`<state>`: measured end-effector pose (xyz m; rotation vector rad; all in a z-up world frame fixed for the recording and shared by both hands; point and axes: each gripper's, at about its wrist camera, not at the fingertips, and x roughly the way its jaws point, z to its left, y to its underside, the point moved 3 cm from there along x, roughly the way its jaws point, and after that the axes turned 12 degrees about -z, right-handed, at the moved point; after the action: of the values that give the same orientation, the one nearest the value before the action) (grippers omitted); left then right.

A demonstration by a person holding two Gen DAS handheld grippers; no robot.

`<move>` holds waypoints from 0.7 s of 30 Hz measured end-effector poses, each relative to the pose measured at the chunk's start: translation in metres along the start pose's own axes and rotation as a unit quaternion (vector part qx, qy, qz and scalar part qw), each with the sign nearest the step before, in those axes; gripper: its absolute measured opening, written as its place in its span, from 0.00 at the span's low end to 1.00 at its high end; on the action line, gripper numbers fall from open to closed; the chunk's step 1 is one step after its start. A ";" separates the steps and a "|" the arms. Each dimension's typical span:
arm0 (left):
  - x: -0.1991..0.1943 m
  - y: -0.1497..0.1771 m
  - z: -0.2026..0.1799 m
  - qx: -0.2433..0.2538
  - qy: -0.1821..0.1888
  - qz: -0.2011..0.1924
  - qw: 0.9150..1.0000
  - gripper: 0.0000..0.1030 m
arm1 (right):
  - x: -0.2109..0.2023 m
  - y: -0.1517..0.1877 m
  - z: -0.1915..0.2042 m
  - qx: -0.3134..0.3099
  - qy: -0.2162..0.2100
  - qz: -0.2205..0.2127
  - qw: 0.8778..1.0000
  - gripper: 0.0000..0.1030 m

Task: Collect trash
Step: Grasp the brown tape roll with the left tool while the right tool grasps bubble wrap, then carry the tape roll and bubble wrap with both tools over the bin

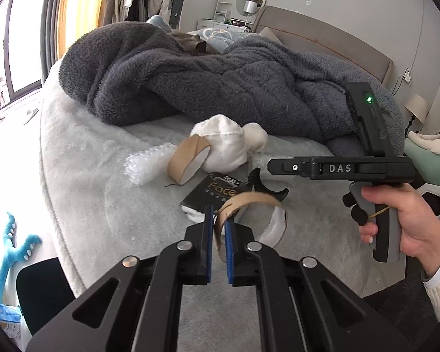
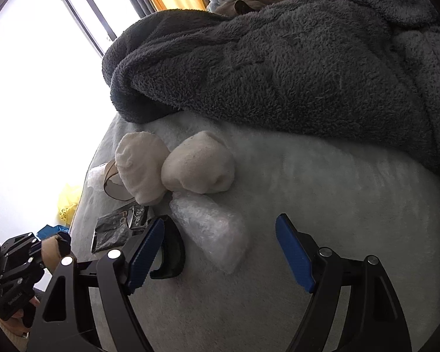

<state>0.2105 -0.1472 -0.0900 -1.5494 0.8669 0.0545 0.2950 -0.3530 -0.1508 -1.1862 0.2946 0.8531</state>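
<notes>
My left gripper (image 1: 219, 226) is shut on a flattened cardboard tape ring (image 1: 249, 205), held just above the bed; the right wrist view shows that gripper (image 2: 60, 245) and ring (image 2: 50, 253) at the lower left. My right gripper (image 2: 220, 234) stands open over a roll of bubble wrap (image 2: 211, 228) that lies between its blue pads without touching them. A black curved plastic piece (image 2: 170, 252) sits by the left finger. Nearby lie a black sachet (image 1: 211, 192), a second cardboard ring (image 1: 187, 158) and another piece of bubble wrap (image 1: 149, 161).
Two balled white socks (image 2: 140, 164) (image 2: 199, 164) rest on the pale fluffy bed cover (image 1: 102, 190). A dark grey fleece blanket (image 1: 220, 82) is heaped behind them. Left of the bed are a bright window, a blue plush toy (image 1: 8, 249) and a yellow bag (image 2: 69, 202).
</notes>
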 end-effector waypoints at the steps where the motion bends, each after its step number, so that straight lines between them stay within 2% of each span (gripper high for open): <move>1: -0.002 -0.001 0.002 -0.001 -0.002 -0.002 1.000 0.07 | 0.002 0.001 0.000 0.005 -0.004 0.003 1.000 0.70; 4: -0.009 -0.004 0.009 -0.004 -0.007 -0.008 1.000 0.07 | 0.007 0.002 -0.002 0.022 -0.010 0.003 1.000 0.65; 6: -0.014 -0.006 0.013 -0.007 -0.009 -0.011 1.000 0.07 | 0.010 0.001 -0.002 0.032 -0.017 0.002 0.999 0.59; 8: -0.020 -0.008 0.017 -0.007 -0.012 -0.016 1.000 0.07 | 0.013 0.001 -0.001 0.036 -0.023 0.002 0.999 0.48; 11: -0.027 -0.010 0.023 -0.009 -0.016 -0.020 1.000 0.07 | 0.012 -0.002 0.005 0.027 -0.016 -0.006 0.999 0.41; 15: -0.035 -0.010 0.033 -0.011 -0.027 -0.020 0.999 0.07 | -0.001 -0.012 0.020 -0.019 0.023 -0.025 0.999 0.41; 19: -0.041 -0.008 0.046 -0.015 -0.044 -0.013 0.999 0.07 | -0.019 -0.023 0.044 -0.093 0.071 -0.056 0.992 0.41; 21: -0.043 -0.006 0.053 -0.018 -0.053 -0.009 0.998 0.07 | -0.025 -0.028 0.054 -0.102 0.067 -0.070 0.990 0.41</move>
<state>0.2064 -0.0809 -0.0739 -1.5744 0.7705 0.1393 0.2866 -0.3179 -0.0953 -1.4413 0.2335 0.6940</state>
